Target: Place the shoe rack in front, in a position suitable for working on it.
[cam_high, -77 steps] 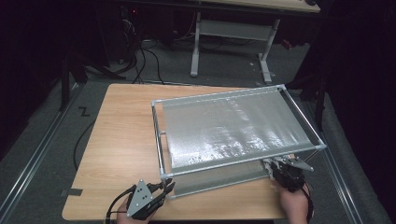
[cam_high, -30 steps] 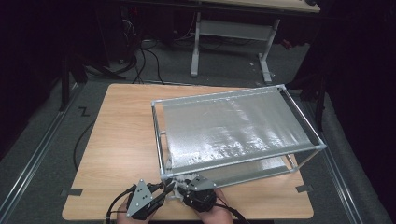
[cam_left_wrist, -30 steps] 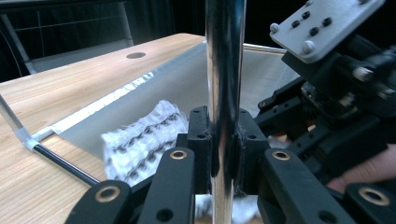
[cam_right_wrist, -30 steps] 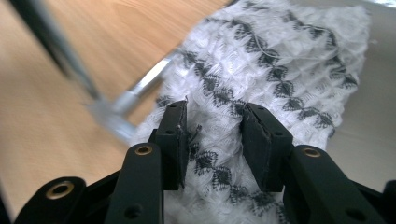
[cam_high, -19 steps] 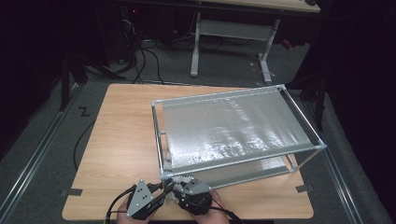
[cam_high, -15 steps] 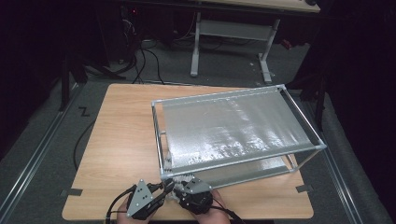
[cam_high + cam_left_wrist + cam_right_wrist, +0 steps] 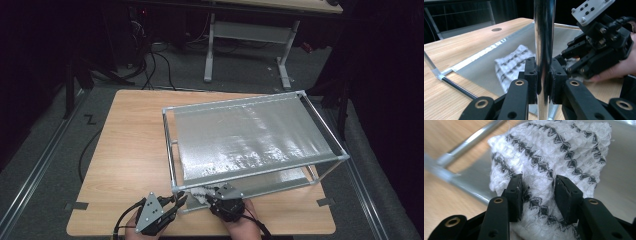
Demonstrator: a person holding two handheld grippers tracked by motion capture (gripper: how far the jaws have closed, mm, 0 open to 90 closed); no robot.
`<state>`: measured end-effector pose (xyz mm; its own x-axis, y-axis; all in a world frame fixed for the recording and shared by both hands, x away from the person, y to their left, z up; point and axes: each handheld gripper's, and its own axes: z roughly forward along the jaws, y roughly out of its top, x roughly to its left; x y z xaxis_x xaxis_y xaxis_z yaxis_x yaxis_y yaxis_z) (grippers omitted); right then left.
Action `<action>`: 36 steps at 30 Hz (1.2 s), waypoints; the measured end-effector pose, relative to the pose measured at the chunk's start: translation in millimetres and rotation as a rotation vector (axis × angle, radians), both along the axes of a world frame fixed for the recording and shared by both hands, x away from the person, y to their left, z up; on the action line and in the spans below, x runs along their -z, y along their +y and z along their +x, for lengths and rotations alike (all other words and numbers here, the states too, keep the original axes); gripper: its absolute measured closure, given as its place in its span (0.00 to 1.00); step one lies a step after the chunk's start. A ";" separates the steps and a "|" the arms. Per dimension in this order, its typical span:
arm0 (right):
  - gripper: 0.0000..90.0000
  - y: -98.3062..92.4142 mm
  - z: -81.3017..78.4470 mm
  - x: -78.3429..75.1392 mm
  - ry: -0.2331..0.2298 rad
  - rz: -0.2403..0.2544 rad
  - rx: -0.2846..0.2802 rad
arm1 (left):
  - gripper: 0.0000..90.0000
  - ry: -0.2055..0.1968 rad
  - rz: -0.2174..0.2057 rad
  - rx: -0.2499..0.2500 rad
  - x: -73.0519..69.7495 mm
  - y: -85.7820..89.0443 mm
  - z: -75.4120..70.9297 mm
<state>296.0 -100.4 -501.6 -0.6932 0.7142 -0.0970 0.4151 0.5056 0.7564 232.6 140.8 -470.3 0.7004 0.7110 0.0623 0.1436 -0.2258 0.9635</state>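
A metal rack (image 7: 235, 102) with two silver fabric shelves stands on the wooden table (image 7: 130, 150). My left gripper (image 7: 180, 199) (image 7: 543, 72) is shut on the rack's chrome front-left post (image 7: 544, 37). Right beside it, my right gripper (image 7: 212, 194) (image 7: 537, 187) reaches onto the lower shelf (image 7: 280, 181). A white cloth with a black pattern (image 7: 554, 150) (image 7: 511, 65) (image 7: 199, 192) lies bunched there, with a fold between the right jaws. Those jaws have just been opening, and their pads (image 7: 515, 192) still touch the fold.
The rack fills the right half of the table; bare wood lies to its left and along the front edge. A table leg frame (image 7: 245, 45) and cables (image 7: 150, 65) stand on the floor behind. Tape marks (image 7: 76, 206) sit at the front corners.
The right gripper came from the rack's front right corner to beside the left gripper, then shifted slightly right onto the lower shelf with the cloth. The left gripper has stayed on the post.
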 end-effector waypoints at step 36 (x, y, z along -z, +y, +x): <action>0.62 -213.0 61.4 -3.8 -0.055 -0.107 0.571 | 0.89 0.006 -0.004 0.002 0.0 0.3 0.5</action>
<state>357.4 -313.4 -497.8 -0.1931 0.9574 -0.2146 0.6056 0.2884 0.7416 233.0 141.2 -470.3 0.7019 0.7101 0.0552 0.1487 -0.2219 0.9637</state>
